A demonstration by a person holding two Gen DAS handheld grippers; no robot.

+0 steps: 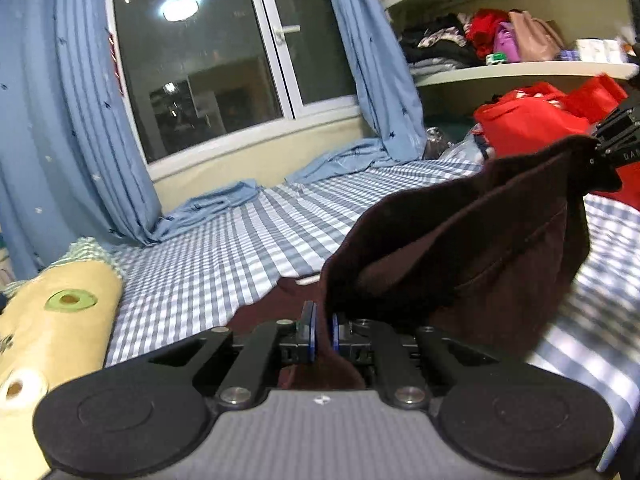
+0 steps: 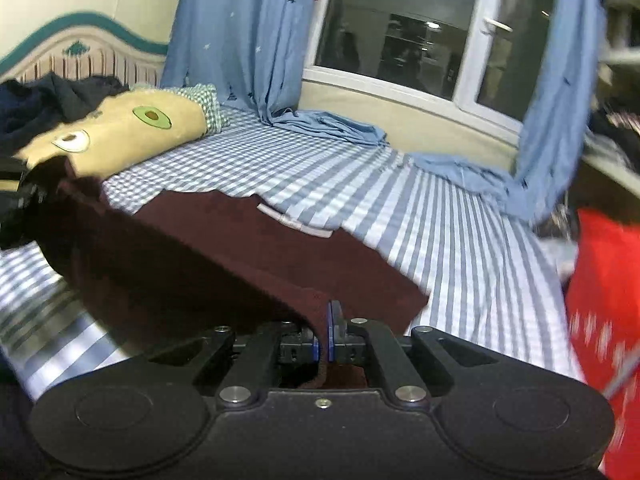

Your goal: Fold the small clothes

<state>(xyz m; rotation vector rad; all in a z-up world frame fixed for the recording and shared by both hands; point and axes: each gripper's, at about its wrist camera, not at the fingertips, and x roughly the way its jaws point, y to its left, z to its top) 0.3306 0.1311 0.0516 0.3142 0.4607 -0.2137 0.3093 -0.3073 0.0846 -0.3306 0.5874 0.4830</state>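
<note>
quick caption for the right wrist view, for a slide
Right tongs pinch a maroon garment over the checked bedsheet.

Checked bed (image 2: pixel 440 240) — pillow (image 2: pixel 132 132), maroon garment (image 2: pixel 248 248)

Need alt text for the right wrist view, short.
The right gripper is shut on an edge of a dark maroon garment, lifted partly off a blue-and-white checked bed sheet. Behind are an avocado-print pillow, blue curtains and a dark window.

dark maroon garment (image 1: pixel 472 240), partly lifted
</note>
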